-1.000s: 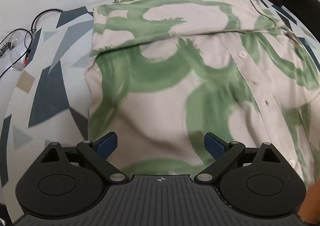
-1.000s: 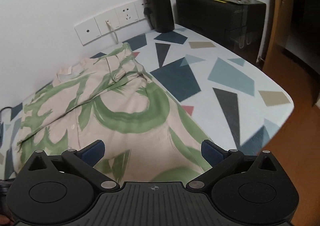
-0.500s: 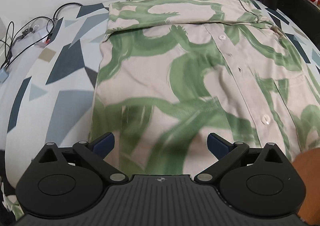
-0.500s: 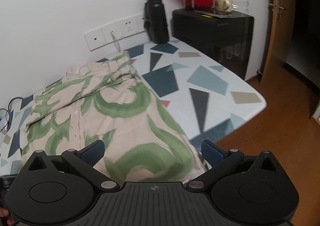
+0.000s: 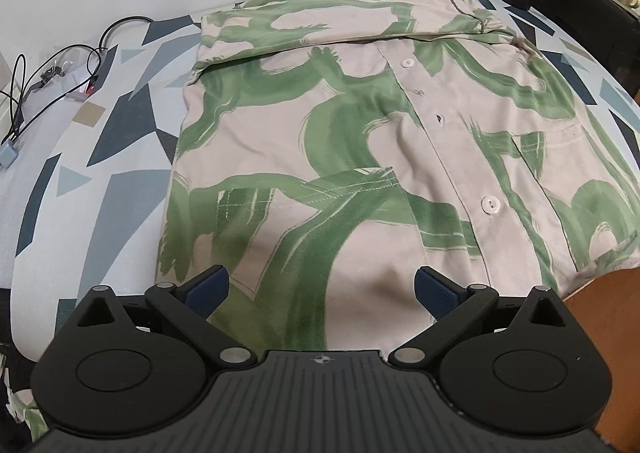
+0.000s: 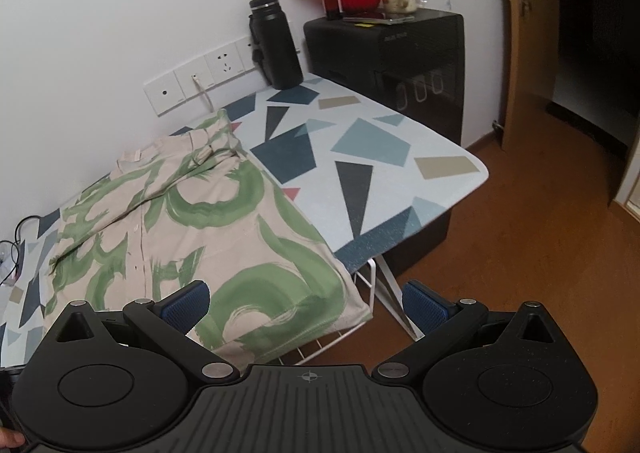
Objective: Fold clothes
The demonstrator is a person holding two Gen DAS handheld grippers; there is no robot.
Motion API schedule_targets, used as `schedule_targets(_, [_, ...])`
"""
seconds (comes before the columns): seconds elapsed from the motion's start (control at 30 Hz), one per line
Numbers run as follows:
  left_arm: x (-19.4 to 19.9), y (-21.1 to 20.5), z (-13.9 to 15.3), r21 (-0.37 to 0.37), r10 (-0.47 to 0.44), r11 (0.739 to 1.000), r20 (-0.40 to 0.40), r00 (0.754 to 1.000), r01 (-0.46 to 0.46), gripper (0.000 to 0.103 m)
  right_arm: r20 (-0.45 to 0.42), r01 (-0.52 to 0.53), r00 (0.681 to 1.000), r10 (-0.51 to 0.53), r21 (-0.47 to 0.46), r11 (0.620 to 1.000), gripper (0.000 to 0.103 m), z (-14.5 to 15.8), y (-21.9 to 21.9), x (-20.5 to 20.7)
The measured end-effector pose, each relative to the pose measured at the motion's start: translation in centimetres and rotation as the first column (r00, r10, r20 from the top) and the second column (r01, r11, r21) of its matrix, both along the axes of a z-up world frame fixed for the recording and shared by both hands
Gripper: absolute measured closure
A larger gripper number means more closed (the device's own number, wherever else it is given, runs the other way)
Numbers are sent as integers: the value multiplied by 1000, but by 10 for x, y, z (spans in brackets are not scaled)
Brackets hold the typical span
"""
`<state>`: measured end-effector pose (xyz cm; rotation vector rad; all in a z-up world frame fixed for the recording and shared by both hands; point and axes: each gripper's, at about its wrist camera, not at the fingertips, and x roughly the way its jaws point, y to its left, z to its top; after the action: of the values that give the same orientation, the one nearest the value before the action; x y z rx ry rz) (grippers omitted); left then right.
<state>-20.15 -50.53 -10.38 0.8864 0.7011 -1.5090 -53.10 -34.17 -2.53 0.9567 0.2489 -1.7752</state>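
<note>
A: Where's the shirt point(image 5: 360, 157)?
B: Flat on the patterned table point(image 5: 80, 181), sleeves folded in. Left gripper point(image 5: 320, 289) is spread over its near hem; right gripper point(image 6: 304, 303) is spread too, at the hem's right corner
A: Handling?
B: Probably light and floppy; pinch both hem corners

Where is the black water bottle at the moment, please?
In the right wrist view the black water bottle stands upright at the table's far edge against the wall, between the wall sockets and the black cabinet.
</note>
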Motion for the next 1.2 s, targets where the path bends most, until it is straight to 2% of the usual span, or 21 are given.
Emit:
schedule_targets(0.3, [8,-24,0,-8,5,1000,2,1000,-5,2,11,18,1000,-18,-2,1000,1,-3,-12,2])
schedule_targets(0.63, [14,-74,-7,16,-31,999,28,999,30,2,25,35,999,-35,1,999,1,-4,-65,14])
schedule_targets(0.87, [16,-98,-16,23,-73,997,48,996,72,2,37,61,997,-62,28,998,1,-19,-94,20])
schedule_targets(1.2, [34,-115,-28,69,-68,995,7,998,67,1,59,44,997,-45,23,999,1,-25,-128,38])
